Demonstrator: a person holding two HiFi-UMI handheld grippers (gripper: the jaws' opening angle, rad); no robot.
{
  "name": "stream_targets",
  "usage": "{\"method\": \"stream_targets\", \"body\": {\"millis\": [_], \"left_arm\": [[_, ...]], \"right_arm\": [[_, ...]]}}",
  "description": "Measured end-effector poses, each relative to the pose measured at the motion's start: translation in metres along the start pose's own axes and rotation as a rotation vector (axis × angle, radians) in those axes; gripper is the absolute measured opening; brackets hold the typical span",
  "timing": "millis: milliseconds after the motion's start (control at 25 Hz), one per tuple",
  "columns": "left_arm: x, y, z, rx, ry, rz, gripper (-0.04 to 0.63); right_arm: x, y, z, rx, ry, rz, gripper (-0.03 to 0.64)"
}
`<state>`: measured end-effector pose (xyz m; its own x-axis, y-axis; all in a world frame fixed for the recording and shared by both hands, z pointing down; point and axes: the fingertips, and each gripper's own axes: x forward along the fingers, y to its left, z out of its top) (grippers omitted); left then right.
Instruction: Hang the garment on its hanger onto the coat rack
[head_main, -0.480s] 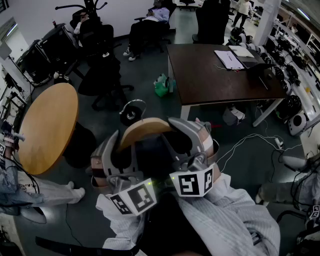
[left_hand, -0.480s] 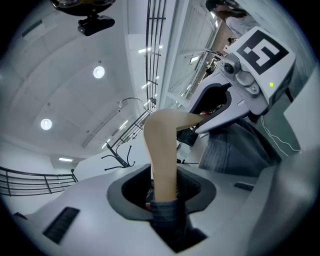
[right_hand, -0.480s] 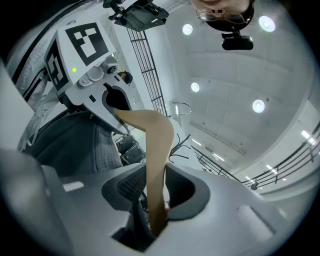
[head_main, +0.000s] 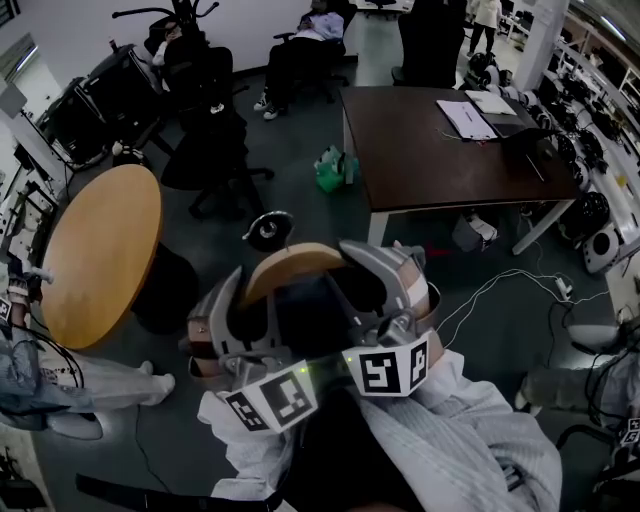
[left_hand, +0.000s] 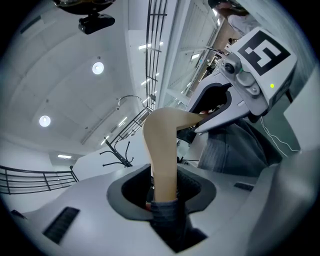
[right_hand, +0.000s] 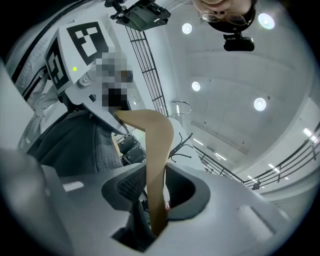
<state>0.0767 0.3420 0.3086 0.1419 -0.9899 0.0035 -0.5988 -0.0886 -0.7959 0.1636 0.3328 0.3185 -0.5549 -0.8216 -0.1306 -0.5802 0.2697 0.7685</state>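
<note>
A curved wooden hanger (head_main: 290, 262) is held up close under the head camera, with a dark garment (head_main: 300, 315) hanging from it between the grippers. My left gripper (head_main: 225, 315) is shut on the hanger's left arm (left_hand: 162, 150), with dark fabric (left_hand: 167, 220) caught at the pads. On the other arm (right_hand: 155, 155) my right gripper (head_main: 395, 285) is shut. The hanger's metal hook (left_hand: 131, 98) points upward. The black coat rack (head_main: 165, 15) stands far off at the back left; its hooks (left_hand: 117, 150) show beyond the hanger, as do the same hooks (right_hand: 181, 145).
A round wooden table (head_main: 95, 250) stands at the left and a dark rectangular table (head_main: 440, 140) at the right. Black office chairs (head_main: 205, 130), a green bag (head_main: 330, 170) and floor cables (head_main: 500, 285) lie between. People sit at the back (head_main: 305, 45); another person is at the left (head_main: 40, 370).
The head view has shifted slightly, so the room sits a little lower and to the right. Both grippers keep their hold on the hanger.
</note>
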Motion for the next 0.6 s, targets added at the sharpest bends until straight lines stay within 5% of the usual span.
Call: {"method": "stream_targets", "body": {"millis": [600], "left_arm": [[0.126, 0.062, -0.086, -0.012, -0.033, -0.02, 0.12]], "right_arm": [[0.162, 0.015, -0.018, -0.016, 0.016, -0.019, 0.114]]}}
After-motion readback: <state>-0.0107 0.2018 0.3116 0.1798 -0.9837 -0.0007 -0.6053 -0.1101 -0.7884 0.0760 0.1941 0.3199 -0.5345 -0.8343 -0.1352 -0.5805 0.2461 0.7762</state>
